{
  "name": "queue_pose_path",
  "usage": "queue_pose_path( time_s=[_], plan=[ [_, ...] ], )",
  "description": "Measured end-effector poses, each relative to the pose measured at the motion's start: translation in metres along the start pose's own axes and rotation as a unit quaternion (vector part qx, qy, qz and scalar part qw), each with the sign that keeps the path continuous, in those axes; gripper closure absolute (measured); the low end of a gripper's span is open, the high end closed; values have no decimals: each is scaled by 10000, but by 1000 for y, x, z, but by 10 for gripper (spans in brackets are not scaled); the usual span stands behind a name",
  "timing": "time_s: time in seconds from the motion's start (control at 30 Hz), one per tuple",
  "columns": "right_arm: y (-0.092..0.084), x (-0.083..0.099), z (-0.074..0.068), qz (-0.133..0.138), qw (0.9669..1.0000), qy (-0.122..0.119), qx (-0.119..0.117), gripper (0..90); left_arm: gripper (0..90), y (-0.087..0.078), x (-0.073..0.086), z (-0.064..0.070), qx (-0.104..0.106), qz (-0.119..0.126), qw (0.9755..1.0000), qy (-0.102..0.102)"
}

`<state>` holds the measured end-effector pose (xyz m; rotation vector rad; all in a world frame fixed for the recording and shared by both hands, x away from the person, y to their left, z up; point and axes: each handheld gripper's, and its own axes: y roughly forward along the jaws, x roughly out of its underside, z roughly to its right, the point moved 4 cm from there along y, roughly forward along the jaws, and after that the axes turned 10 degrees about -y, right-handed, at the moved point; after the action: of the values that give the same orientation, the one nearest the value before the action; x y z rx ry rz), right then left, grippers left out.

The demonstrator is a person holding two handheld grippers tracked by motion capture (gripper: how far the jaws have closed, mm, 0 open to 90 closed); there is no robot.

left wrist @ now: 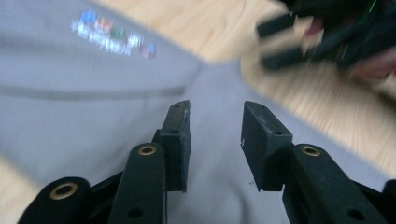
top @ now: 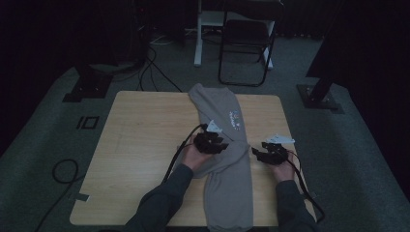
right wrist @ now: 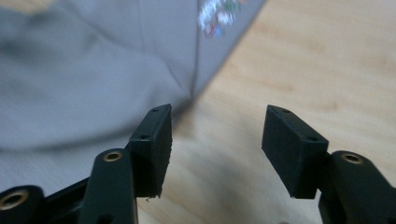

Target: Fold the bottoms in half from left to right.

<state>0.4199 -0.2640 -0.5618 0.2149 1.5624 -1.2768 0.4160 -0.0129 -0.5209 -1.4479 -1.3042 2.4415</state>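
A grey garment (top: pixel 227 159) with a small coloured print (top: pixel 235 119) lies in a long strip from the table's far middle to its near edge. My left gripper (top: pixel 217 143) hovers over the cloth's left half. In the left gripper view its jaws (left wrist: pixel 215 140) stand apart with nothing between them, and grey fabric (left wrist: pixel 93 102) and the print (left wrist: pixel 114 37) lie beneath. My right gripper (top: pixel 258 153) sits just right of the garment. Its jaws (right wrist: pixel 217 144) are open over bare wood, and the garment's edge (right wrist: pixel 84 70) lies at their left.
The wooden table (top: pixel 145 145) has bare room on the left side. Its right edge is close to my right hand. A folding chair (top: pixel 246 43) stands beyond the far edge, and cables (top: pixel 63 169) lie on the carpet to the left.
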Motion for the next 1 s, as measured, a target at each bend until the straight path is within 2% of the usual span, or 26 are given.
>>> queue_pose_path(
  time_s=[0.03,0.07,0.1,0.13,0.2,0.23,0.3,0.33,0.37,0.43,0.47,0.5,0.57,0.63,0.7,0.73,0.8,0.83,0.93,1.0],
  plan=[
    [-1,-3,-2,49,10000,-31,8,453,613,0,0,0,0,0,10000,0],
    [-1,-6,-4,86,9999,-54,9,469,609,-1,16,3,37,-66,10000,-28],
    [-1,-6,-4,86,9999,-54,9,469,603,-1,16,3,37,-66,10000,-28],
    [0,-11,-9,159,9998,-80,-61,510,603,0,32,8,53,-156,9999,-46],
    [2,-13,-15,173,9997,-145,-132,544,601,4,46,11,57,-270,9996,-69],
    [2,-13,-15,173,9997,-145,-132,544,601,4,46,11,57,-270,9996,-69],
    [8,-14,-24,103,9994,-254,-215,585,600,10,60,14,-59,-430,9991,-32],
    [10,-14,-26,99,9993,-253,-271,597,599,13,67,14,-111,-405,9991,28],
    [10,-14,-26,99,9993,-253,-271,597,607,13,67,14,-111,-405,9991,28],
    [17,-9,-31,-113,9991,-287,-307,633,620,12,69,12,-125,-367,9992,-6],
    [20,-7,-32,-206,9989,-296,-304,639,622,10,69,10,-227,-374,9990,73],
    [20,-7,-32,-206,9989,-296,-304,639,622,10,69,10,-227,-374,9990,73],
    [28,-4,-36,-375,9983,-312,-324,656,622,9,69,5,-227,-336,9992,63],
    [29,-5,-38,-361,9983,-292,-349,658,623,8,69,-1,-270,-319,9991,14],
    [33,-10,-43,-405,9979,-396,-305,659,623,5,68,-8,-330,-299,9990,-9],
    [35,-12,-44,-407,9979,-397,-296,659,623,4,68,-16,-384,-277,9988,-77],
    [41,-15,-45,-360,9983,-319,-341,659,626,3,67,-21,-429,-256,9987,-108],
    [43,-17,-45,-341,9985,-254,-359,660,628,2,66,-29,-493,-217,9984,-186],
    [49,-21,-46,-335,9987,-227,-319,662,629,1,65,-37,-556,-178,9980,-258],
    [55,-27,-45,-383,9985,-275,-269,662,625,1,62,-45,-572,-160,9974,-400]
  ],
)
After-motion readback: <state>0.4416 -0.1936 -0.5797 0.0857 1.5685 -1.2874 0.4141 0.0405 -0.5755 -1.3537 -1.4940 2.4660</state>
